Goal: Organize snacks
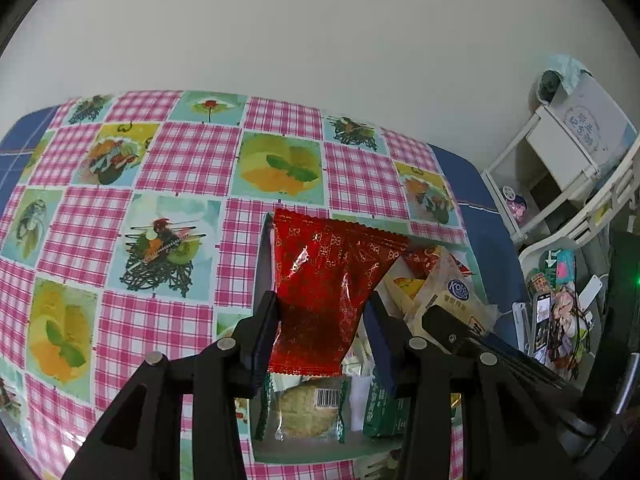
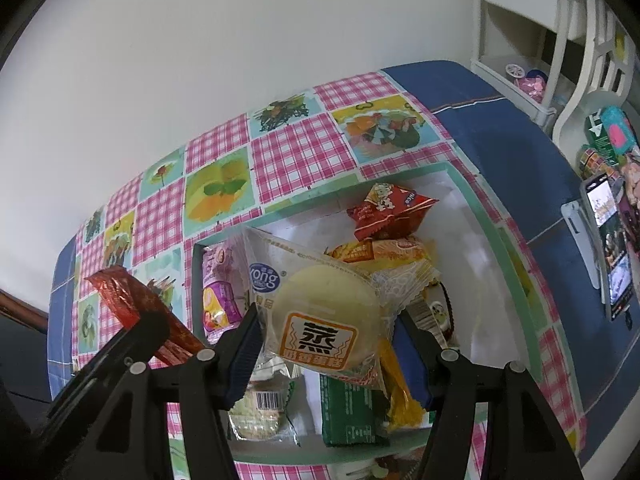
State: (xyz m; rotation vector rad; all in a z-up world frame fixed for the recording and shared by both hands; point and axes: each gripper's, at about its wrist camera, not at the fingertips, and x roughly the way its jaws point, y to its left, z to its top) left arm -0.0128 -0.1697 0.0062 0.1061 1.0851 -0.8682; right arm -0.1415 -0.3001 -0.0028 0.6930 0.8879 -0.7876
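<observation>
We are just starting: our left claw (image 1: 324,320) holds a red snack pack (image 1: 328,280), our right claw (image 2: 328,340) holds a round cake pack (image 2: 324,316), and many snacks still fill the box (image 2: 496,236) on the tabletop (image 1: 168,168).

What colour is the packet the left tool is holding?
Shiny red with a small gold pattern, the snack packet shows best in the left wrist view.

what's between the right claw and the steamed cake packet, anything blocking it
Nothing: the right claw has its fingers on both sides of the steamed cake packet, over the box. The left claw and its red packet sit off to the side.
</observation>
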